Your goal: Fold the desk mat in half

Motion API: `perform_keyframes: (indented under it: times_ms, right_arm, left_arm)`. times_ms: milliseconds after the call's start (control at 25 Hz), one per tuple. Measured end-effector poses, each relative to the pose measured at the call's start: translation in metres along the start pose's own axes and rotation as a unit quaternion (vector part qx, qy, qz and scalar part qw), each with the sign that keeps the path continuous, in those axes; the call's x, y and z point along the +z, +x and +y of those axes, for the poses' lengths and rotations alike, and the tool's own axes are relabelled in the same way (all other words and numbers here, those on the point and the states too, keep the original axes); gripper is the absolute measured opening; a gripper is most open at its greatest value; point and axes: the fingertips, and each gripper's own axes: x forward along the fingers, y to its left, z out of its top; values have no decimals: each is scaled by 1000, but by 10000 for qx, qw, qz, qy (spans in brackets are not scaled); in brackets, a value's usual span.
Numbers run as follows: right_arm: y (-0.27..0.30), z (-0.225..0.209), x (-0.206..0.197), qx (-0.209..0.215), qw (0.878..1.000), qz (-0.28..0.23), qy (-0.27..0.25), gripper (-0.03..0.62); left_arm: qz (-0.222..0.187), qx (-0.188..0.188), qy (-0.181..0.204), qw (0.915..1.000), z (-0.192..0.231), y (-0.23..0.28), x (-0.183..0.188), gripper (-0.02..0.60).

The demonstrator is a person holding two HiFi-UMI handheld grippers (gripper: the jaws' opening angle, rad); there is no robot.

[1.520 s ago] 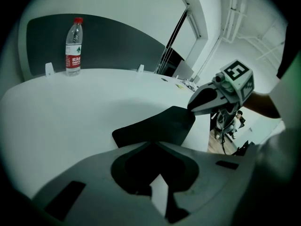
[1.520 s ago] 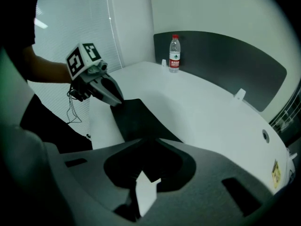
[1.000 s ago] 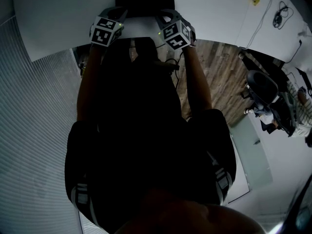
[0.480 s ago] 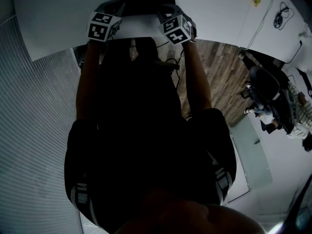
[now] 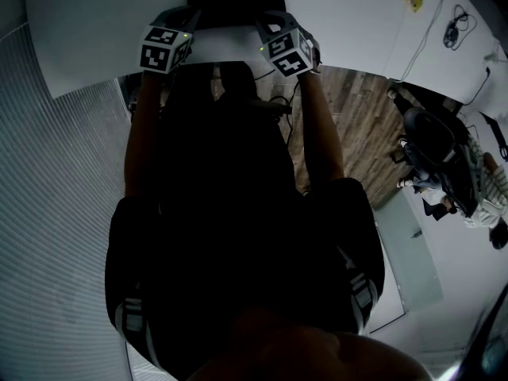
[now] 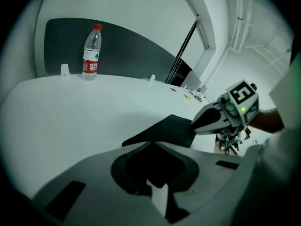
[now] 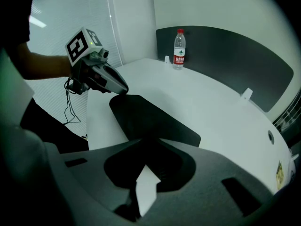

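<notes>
The dark desk mat (image 5: 234, 5) lies at the near edge of the white table (image 5: 119, 22). The left gripper (image 6: 153, 144) and the right gripper (image 7: 143, 142) each pinch tight on the mat's near edge. A water bottle (image 6: 91, 52) stands at the table's far side.

The mat (image 7: 150, 117) is a thin, dark sheet with a smooth matt face. The bench (image 6: 70, 117) is smooth white with a faint sheen. The bottle (image 6: 91, 53) is clear glossy plastic with a red cap (image 6: 96, 27). The left tongs (image 6: 153, 145) and right tongs (image 7: 146, 142) have grey matt plastic shells. The floor (image 5: 357, 125) shows wood grain.
</notes>
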Motion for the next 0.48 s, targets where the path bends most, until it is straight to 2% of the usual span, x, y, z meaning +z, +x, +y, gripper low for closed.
perform_keyframes:
  times_ms: [480]
  right_arm:
    - [-8,3,0,-14,9999,-114,17,31]
  left_arm:
    - [-95,-12,-13,10000,-8,-3,6,14]
